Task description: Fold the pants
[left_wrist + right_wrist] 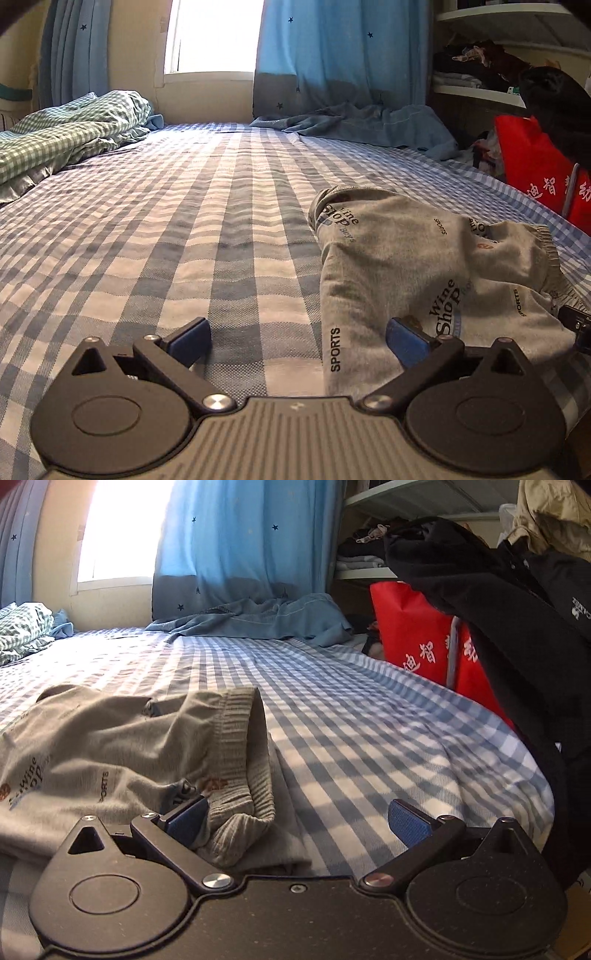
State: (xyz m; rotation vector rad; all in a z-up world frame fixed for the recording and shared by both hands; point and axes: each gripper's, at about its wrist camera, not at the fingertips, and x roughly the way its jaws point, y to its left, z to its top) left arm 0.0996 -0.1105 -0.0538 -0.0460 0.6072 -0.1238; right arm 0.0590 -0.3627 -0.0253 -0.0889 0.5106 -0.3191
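The checked bed [184, 221] carries the grey pants [424, 266], bunched near its right edge. Both grippers, left gripper [297, 341] and right gripper [297, 821], have fingers spread, pinching nothing. A grab of one layer at the ribbed waistband [240, 738] would likely skew the fold.
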